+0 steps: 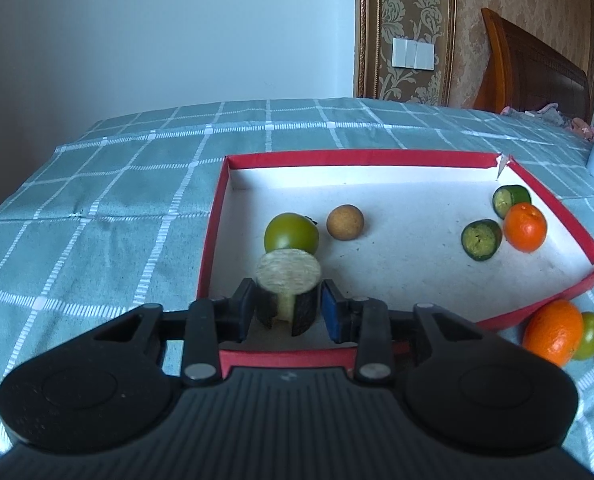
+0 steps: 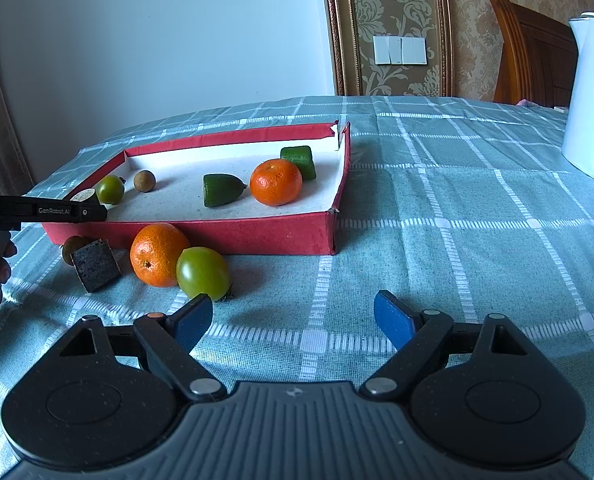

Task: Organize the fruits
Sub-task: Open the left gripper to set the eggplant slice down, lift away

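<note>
1. The left gripper (image 1: 287,308) hangs over the near left corner of the box (image 1: 357,158). Its jaws flank a chunk (image 1: 289,280) of cut fruit and are only narrowly parted. The left pad looks to be touching the rind, while the right pad seems a sliver clear, so the hold is probably slack.
2. The chunk is a short cylinder with dark, rough rind, a pale, fibrous cut face and one strip pared away. It is likely light and fairly firm. It is best held across the rind, since the cut faces may be moist and slippery.
3. The right gripper (image 2: 293,308) has its jaws spread wide and empty, low over the cloth (image 2: 457,240) covering the surface.
4. Still outside the box, against its near wall, are:
   - a loose orange (image 2: 157,254) with pebbled, slightly yielding skin;
   - a loose tomato (image 2: 203,274), green, smooth and glossy, which is apt to roll and bruise, so it should be gripped gently across its widest part;
   - a block (image 2: 95,266), dark, coarse and flat-sided, which is probably the easiest of the three to pinch.
5. The box is shallow card, red outside with a matt white lining, and it is torn at the far right corner.
</note>
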Available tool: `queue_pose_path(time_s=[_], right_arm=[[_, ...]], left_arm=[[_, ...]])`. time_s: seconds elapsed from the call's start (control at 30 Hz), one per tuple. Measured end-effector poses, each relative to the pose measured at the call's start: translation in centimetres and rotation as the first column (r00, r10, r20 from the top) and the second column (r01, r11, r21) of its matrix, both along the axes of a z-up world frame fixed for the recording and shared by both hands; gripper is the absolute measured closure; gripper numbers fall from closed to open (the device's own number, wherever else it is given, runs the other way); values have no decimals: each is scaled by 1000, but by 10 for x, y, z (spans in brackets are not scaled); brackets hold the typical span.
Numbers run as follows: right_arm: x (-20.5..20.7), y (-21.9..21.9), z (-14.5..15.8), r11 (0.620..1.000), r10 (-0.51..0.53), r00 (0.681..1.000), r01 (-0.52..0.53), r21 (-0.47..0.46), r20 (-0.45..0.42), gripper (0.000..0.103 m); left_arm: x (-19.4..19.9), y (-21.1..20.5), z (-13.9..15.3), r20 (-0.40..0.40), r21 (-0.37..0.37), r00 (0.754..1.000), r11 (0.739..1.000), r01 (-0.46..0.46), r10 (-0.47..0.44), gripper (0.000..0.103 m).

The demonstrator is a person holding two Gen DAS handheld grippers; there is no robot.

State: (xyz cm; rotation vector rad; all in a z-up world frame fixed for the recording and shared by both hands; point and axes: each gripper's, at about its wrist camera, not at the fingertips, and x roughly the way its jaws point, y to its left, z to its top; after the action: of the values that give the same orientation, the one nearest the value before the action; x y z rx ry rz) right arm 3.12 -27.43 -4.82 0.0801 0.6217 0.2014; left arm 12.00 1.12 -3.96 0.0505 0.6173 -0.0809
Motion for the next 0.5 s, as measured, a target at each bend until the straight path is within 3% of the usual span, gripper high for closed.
queue_pose_path(time_s=[0.07, 0.13, 0.37, 0.5], right_arm=[[0, 0, 0, 1000, 0, 1000, 0, -1, 0, 15], [0, 0, 0, 1000, 0, 1000, 0, -1, 0, 15], [0, 0, 0, 1000, 0, 1000, 0, -2, 0, 15], [0, 0, 0, 1000, 0, 1000, 0, -6, 0, 14]], left_arm=[[-6, 0, 3, 17, 5, 1000, 1000, 5, -5, 51], [-12, 0, 6, 25, -1, 1000, 1000, 18, -18, 33], [-40, 2, 17, 70, -4, 997, 1000, 21, -21, 33], [-68, 8, 20, 110, 8, 994, 1000, 8, -8, 24]])
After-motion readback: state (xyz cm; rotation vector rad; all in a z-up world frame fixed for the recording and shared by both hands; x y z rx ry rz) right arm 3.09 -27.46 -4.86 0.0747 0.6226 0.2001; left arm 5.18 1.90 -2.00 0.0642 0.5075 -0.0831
